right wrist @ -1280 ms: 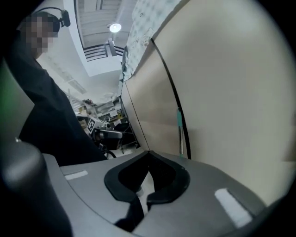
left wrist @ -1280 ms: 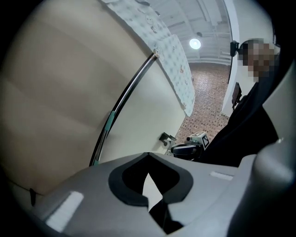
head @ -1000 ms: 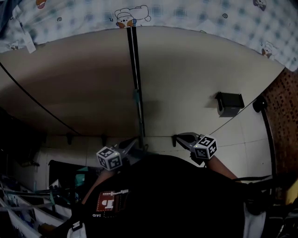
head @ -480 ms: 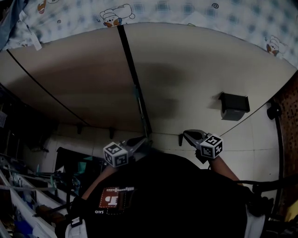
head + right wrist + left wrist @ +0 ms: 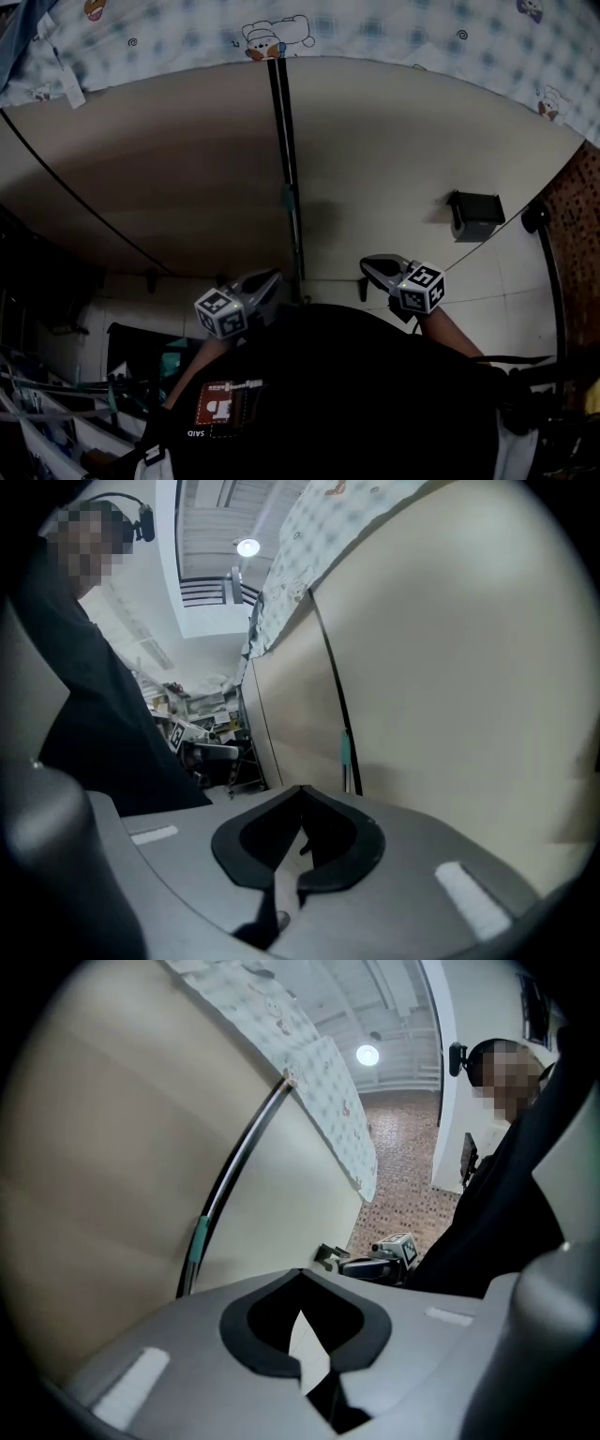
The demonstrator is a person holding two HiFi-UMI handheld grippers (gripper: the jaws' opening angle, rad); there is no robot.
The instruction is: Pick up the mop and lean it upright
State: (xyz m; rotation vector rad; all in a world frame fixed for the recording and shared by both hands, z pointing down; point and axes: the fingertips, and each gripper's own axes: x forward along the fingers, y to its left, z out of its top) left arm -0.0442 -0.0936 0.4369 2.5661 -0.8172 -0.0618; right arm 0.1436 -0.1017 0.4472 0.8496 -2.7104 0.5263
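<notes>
The mop's dark pole (image 5: 286,159) stands upright against the beige wall, with a green band (image 5: 289,198) partway down. It also shows in the left gripper view as a slanted pole (image 5: 234,1171) and in the right gripper view as a thin pole (image 5: 330,682). My left gripper (image 5: 267,279) sits just left of the pole's lower end, shut and holding nothing. My right gripper (image 5: 367,264) hangs to the pole's right, apart from it, also shut and holding nothing. The mop head is hidden behind my dark clothing.
A patterned cloth (image 5: 394,28) hangs along the top of the wall. A black box (image 5: 474,210) is fixed on the wall at the right. A thin dark line (image 5: 75,202) runs across the wall at the left. Racks and clutter (image 5: 56,412) crowd the lower left.
The head view swung left and back again. Both grippers stay shut near the pole's lower end, and the pole still leans on the wall.
</notes>
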